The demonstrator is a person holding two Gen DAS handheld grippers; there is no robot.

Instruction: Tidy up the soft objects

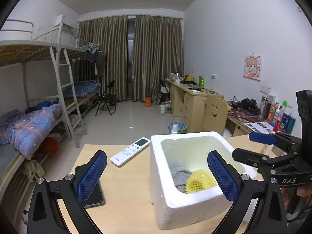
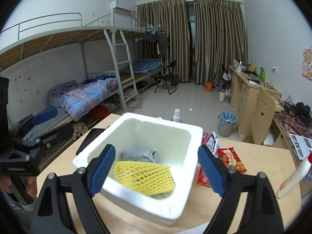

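Observation:
A white foam box (image 1: 175, 204) (image 2: 136, 197) stands on the wooden table (image 1: 126, 185). Inside it lie a yellow foam net (image 1: 198, 183) (image 2: 144, 177) and, behind it, a grey cloth (image 1: 180, 172) (image 2: 138, 155). My right gripper (image 2: 157, 152) hovers open above the box; its blue pads straddle the box's near side, the net lies loose below and nothing is gripped. My left gripper (image 1: 156, 156) is open too and holds nothing, with one pad over a dark phone (image 1: 93, 197) and the other over the box.
A white remote control (image 1: 130, 151) lies left of the box. Red snack packets (image 2: 232, 159) and a white tube (image 2: 292, 177) lie to its right, and a spray bottle (image 2: 177, 115) stands behind it. Beyond the table's far edge are the floor, bunk beds and desks.

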